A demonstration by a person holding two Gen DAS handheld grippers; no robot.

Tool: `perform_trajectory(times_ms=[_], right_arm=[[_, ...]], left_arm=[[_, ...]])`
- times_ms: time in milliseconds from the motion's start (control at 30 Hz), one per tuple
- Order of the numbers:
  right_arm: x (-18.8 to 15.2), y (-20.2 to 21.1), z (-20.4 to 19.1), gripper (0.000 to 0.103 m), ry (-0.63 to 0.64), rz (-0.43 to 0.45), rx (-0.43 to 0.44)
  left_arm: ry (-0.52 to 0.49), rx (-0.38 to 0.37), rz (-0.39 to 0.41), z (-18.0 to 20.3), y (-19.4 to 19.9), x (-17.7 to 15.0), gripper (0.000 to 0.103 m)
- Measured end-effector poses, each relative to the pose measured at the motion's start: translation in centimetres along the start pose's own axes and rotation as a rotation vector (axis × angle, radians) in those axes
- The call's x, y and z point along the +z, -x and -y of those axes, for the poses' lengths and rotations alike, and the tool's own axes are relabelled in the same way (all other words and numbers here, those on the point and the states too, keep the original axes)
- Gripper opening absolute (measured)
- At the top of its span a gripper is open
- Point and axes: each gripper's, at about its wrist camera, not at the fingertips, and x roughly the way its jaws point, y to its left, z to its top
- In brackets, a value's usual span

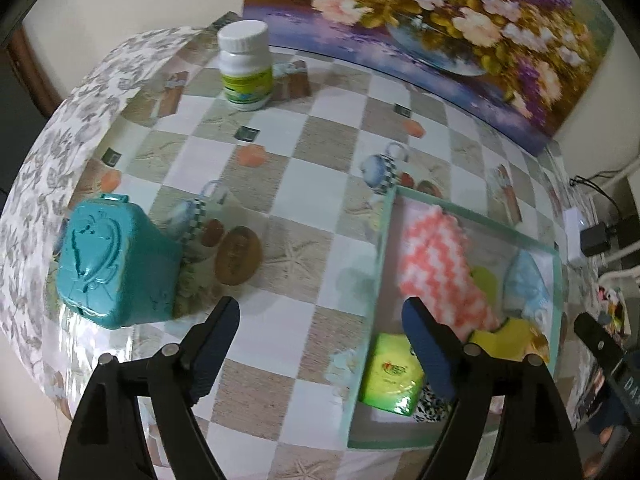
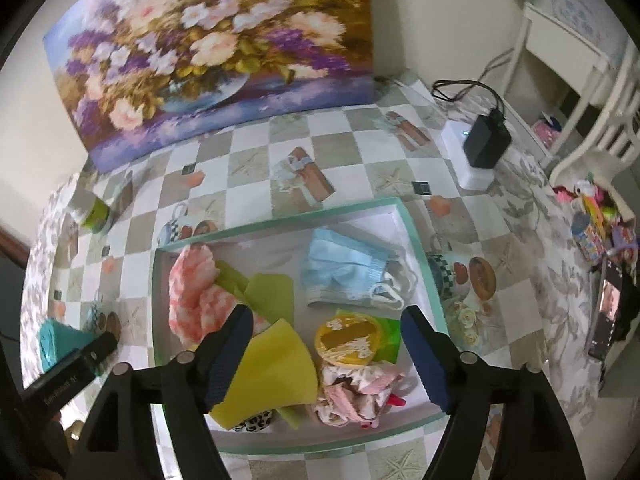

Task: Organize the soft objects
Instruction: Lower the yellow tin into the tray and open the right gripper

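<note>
Soft objects lie gathered in the shallow tray [image 2: 416, 240] below my right gripper [image 2: 326, 354], whose jaws stand wide apart with nothing between the pads. Under them sit a yellow sponge cloth [image 2: 272, 376] by the left finger, a round yellow-lidded item [image 2: 346, 340] in the gap, and crumpled pink fabric [image 2: 356, 396] nearer me. Beyond the jaws lie a blue face mask [image 2: 348, 272] and a pink-and-white cloth [image 2: 192, 292].

My left gripper [image 1: 320, 344] is also spread open and empty, over the checkered tablecloth [image 1: 280, 184]; its right finger overlaps the tray's edge [image 1: 384, 248] and a green packet [image 1: 390, 376]. Left of its jaws stands a teal box [image 1: 116, 260]; far ahead, a white-capped bottle [image 1: 245, 66] and a flower painting [image 1: 420, 12].
</note>
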Motion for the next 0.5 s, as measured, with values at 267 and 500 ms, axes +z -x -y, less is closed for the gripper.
perform_trajectory(times_ms=[267,500], right_arm=[[-0.7,-1.5,-3.3,0.082,0.089,-0.053,-0.002],[-1.5,-2.0,-4.9,0.097,0.126,-0.065,-0.021]], left_arm=[[0.029,0.044,-0.009,-1.0,-1.0,0.3,0.096],[0.048,0.045,-0.008,-1.7,-1.1,0.2,0.101]])
